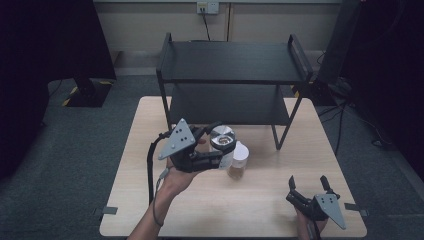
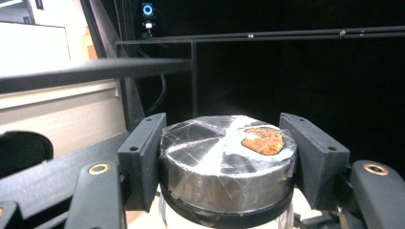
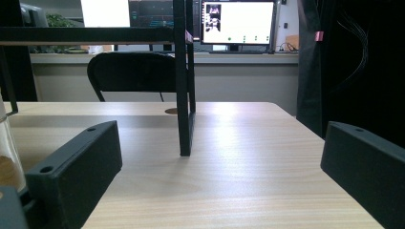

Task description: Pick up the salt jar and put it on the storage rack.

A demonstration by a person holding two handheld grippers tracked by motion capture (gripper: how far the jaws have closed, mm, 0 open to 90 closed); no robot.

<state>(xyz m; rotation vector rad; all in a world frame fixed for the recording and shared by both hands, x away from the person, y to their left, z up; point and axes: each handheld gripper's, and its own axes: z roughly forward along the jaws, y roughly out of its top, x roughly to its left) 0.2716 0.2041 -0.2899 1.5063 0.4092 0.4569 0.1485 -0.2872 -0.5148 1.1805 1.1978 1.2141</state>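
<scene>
While the left gripper (image 1: 220, 150) clenched the silver-lidded jar (image 1: 223, 138) before the black shelf (image 1: 232, 62), shelving remained; right gripper (image 1: 310, 187) gaped empty.

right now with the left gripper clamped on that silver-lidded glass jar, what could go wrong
1. The left gripper pinches the clear glass jar's wrapped silver lid by its rim alone, so the jar might slip or twist loose.
2. A second clear jar with a white lid stands right beside it; swinging could knock it over.
3. The black two-tier metal rack stands close behind, an easy bump.
</scene>
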